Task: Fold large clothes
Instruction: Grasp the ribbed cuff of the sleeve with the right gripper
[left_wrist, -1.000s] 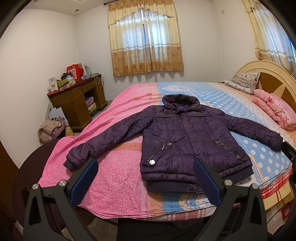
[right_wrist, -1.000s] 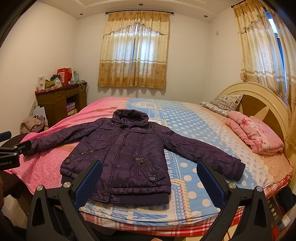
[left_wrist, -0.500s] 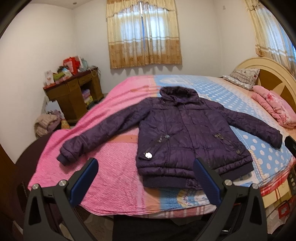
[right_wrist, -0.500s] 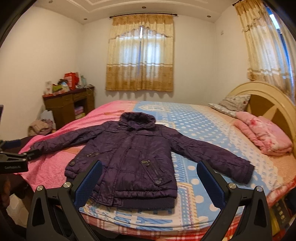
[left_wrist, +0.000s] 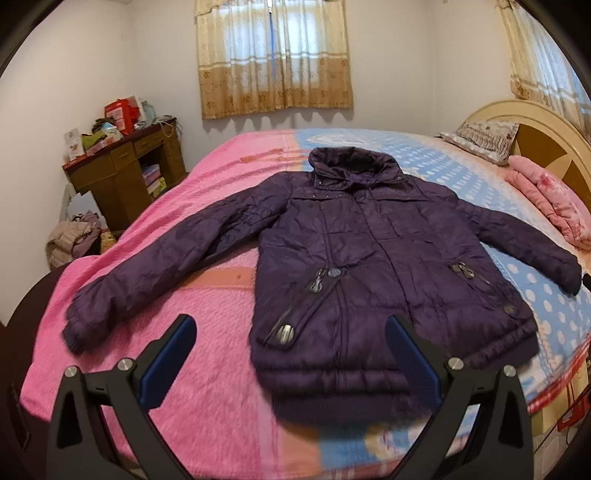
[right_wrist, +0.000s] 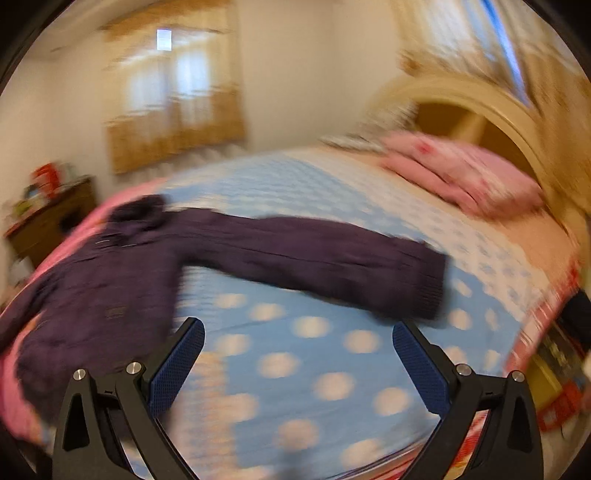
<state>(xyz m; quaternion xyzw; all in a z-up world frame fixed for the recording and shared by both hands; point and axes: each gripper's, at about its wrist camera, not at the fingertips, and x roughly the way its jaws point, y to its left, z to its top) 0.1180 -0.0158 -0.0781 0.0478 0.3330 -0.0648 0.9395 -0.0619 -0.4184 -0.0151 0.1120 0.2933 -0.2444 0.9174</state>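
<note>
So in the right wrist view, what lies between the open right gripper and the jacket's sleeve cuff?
Only bare dotted blue bedsheet separates the right gripper from the jacket sleeve cuff; the right wrist view shows this, though blurred.

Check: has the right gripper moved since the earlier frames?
Yes. The right gripper has swung rightward and closer: the jacket body now sits at frame left, its sleeve cuff just ahead.

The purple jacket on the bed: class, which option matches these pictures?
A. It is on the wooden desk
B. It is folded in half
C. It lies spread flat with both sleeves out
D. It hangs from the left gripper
C: the purple jacket lies flat on the bed, front up, with each sleeve stretched out to its side.
</note>
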